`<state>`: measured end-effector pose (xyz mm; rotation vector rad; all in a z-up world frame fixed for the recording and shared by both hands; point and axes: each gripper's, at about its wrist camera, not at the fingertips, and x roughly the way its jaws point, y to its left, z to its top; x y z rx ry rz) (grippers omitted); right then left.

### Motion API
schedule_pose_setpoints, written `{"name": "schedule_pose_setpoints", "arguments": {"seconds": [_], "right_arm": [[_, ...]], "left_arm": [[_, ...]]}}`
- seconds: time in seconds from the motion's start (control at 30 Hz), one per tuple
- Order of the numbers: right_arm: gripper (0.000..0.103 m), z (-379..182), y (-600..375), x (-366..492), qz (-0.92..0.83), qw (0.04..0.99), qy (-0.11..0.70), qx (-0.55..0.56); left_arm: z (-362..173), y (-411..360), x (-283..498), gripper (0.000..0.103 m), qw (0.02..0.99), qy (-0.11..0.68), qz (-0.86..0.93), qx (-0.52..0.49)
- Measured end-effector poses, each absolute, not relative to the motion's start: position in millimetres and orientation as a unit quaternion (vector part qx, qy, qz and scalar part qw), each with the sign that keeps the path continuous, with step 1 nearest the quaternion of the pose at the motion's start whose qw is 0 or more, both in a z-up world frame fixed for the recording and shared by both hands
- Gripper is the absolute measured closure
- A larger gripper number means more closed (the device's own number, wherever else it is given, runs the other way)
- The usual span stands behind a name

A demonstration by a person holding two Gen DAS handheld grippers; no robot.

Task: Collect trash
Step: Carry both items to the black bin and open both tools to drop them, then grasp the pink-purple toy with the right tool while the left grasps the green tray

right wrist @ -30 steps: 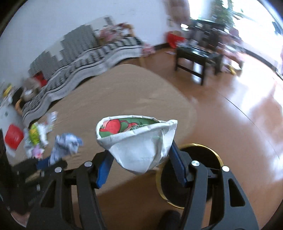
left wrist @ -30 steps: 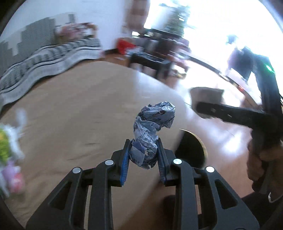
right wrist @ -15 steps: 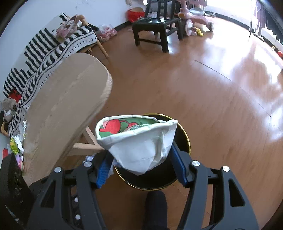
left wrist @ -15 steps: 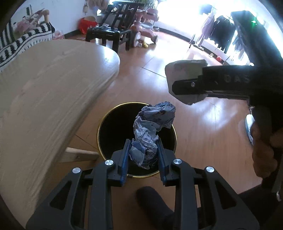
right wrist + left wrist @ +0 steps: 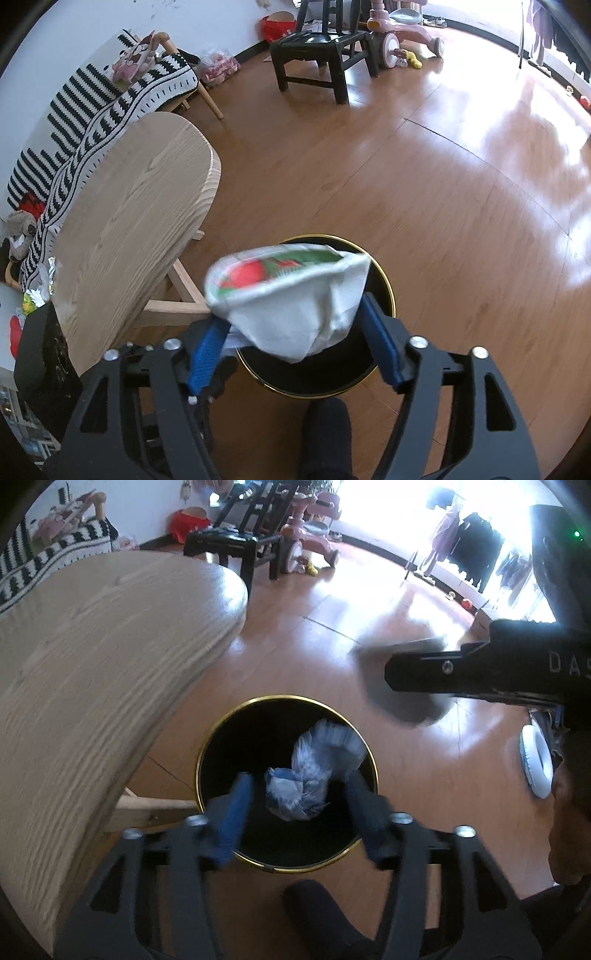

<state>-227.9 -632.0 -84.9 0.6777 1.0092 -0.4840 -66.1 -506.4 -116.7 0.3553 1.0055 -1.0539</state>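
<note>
We had both tools over the black bin (image 5: 207,760) below them, the left tool (image 5: 299,805) just spread and its light crumpled wrapper (image 5: 310,771) dropping free, the right tool (image 5: 291,332) just widening off its soft, easily crushed paper cup (image 5: 291,306)

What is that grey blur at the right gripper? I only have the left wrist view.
Observer: A white paper wrapper with a red and green print inside. It sits between the pads of the right gripper, whose jaws have just been opening.
Operator: Is it over the bin?
Observer: Yes, it hangs above the mouth of the black bin, with the gold rim showing behind it.
Operator: Anything left to collect?
Observer: Crumpled scraps lie by the far end of the table.
</note>
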Motion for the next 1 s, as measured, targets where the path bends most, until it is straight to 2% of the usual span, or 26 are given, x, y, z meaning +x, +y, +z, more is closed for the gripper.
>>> {"name": "schedule_pose_setpoints", "arguments": {"seconds": [0.1,0.2,0.5,0.67,1.0], "right_arm": [[0.029,-82,-631,-227,-0.226,0.795,0.467,0.313],[0.028,-76,-630,-225,-0.227,0.799,0.461,0.311],[0.011,-17,-578,-194,-0.218,0.851,0.407,0.249],[0.010,8,-517,-147,-0.165,0.881,0.389,0.214],[0.010,24,-351,-29,-0.006,0.899,0.404,0.168]], "left_arm": [[-110,-504,-68,0.036,0.736,0.450,-0.480,0.161],[-101,-497,-69,0.034,0.738,0.445,-0.481,0.159],[-48,-429,-50,0.011,0.782,0.403,-0.458,0.132],[-16,-350,-23,0.009,0.837,0.370,-0.384,0.123],[1,-158,24,0.009,0.898,0.365,-0.227,0.092]]}}
